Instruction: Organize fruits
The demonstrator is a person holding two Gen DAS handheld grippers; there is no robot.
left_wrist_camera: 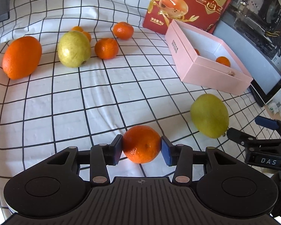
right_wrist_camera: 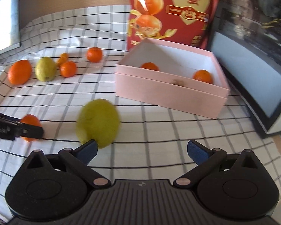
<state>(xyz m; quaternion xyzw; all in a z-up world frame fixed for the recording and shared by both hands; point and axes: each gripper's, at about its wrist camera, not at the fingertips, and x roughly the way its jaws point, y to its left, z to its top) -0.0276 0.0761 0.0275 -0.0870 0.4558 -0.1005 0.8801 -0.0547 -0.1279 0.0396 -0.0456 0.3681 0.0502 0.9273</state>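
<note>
My left gripper (left_wrist_camera: pixel 142 146) is shut on a mandarin (left_wrist_camera: pixel 141 144) just above the checked cloth; it also shows in the right wrist view (right_wrist_camera: pixel 30 123). My right gripper (right_wrist_camera: pixel 142 151) is open and empty; its left finger touches a green pear (right_wrist_camera: pixel 97 123), blurred, also in the left wrist view (left_wrist_camera: pixel 209 115). A pink box (right_wrist_camera: pixel 168 91) stands behind, open, with two mandarins (right_wrist_camera: pixel 203 76) inside. At far left lie a large orange (left_wrist_camera: pixel 22 57), a second green pear (left_wrist_camera: pixel 74 49) and several mandarins (left_wrist_camera: pixel 106 48).
A red fruit carton (left_wrist_camera: pixel 189 3) stands behind the pink box (left_wrist_camera: pixel 215 75). A dark monitor (right_wrist_camera: pixel 252 71) lies at the right. A dark screen edge (right_wrist_camera: pixel 5 18) is at the far left. The checked cloth (left_wrist_camera: pixel 84 103) covers the table.
</note>
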